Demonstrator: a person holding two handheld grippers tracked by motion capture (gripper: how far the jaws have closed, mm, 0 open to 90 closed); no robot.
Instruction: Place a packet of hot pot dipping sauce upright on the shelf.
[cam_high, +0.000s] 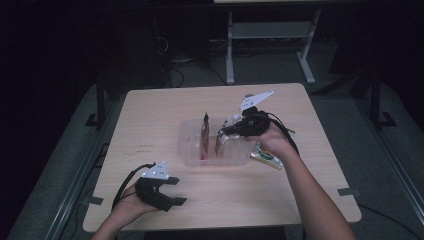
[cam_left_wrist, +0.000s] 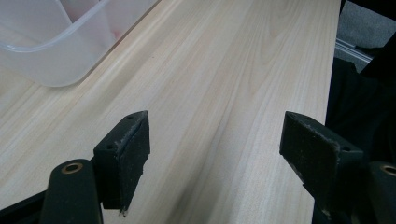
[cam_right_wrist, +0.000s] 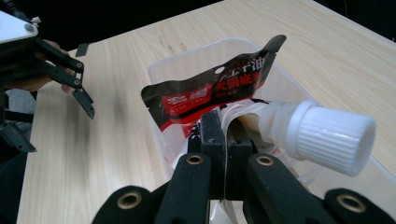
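A clear plastic bin (cam_high: 187, 150) sits mid-table with a red and black sachet (cam_high: 205, 134) standing upright in it. My right gripper (cam_high: 224, 134) hangs over the bin's right half, shut on a spouted pouch (cam_high: 220, 145). In the right gripper view the jaws (cam_right_wrist: 224, 135) pinch the pouch's thin top edge beside its white screw cap (cam_right_wrist: 334, 137), with the red and black sachet (cam_right_wrist: 210, 93) just behind. My left gripper (cam_high: 177, 191) rests near the table's front left, open with nothing in it. In the left gripper view the jaws (cam_left_wrist: 215, 140) stand wide over bare wood.
A yellow-green packet (cam_high: 267, 157) lies on the table just right of the bin, under the right wrist. The bin's corner (cam_left_wrist: 56, 70) lies ahead and left of the left gripper. The table's front edge is close to the left hand.
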